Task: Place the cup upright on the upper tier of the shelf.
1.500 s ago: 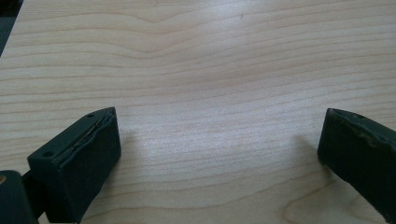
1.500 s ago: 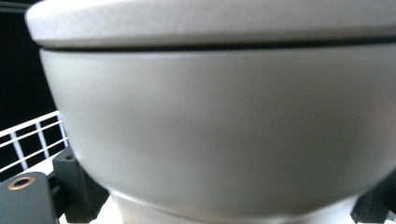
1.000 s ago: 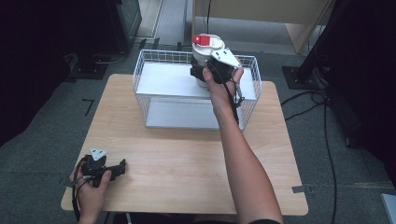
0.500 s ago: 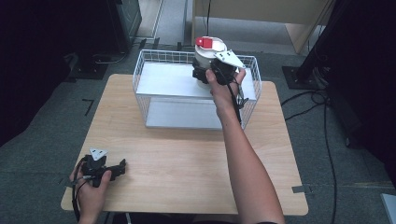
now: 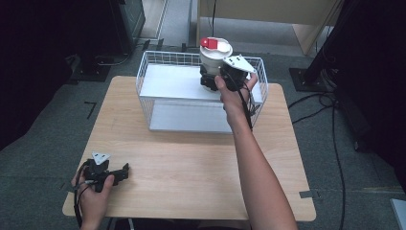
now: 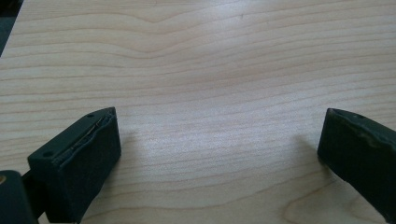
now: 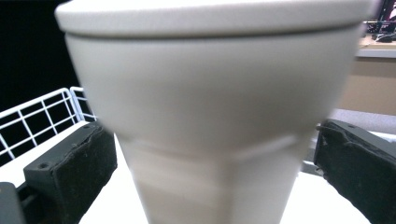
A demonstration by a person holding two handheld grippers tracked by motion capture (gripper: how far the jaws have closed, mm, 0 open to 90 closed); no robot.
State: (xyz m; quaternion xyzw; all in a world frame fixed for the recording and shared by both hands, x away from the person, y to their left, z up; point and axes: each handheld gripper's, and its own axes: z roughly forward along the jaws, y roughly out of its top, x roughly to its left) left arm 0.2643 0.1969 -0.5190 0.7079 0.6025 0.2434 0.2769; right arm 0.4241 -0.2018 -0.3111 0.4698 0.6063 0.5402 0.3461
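Held over the far side of the white wire basket (image 5: 158, 53): a white tapered plastic cup with a red-tabbed lid (image 5: 215, 50), flanked low on its taper by the right gripper (image 5: 211, 80), jaws spread wide and seemingly pressed to both sides, though firm contact is hard to confirm. Risk of slipping: smooth, narrowing walls, heavy lidded top above the pads, so a tilt or a quick swing could drop it or catch the rim wire. Resting on the pale wooden table (image 5: 201, 163), well apart: the left gripper (image 5: 123, 171), wide open, holding nothing.
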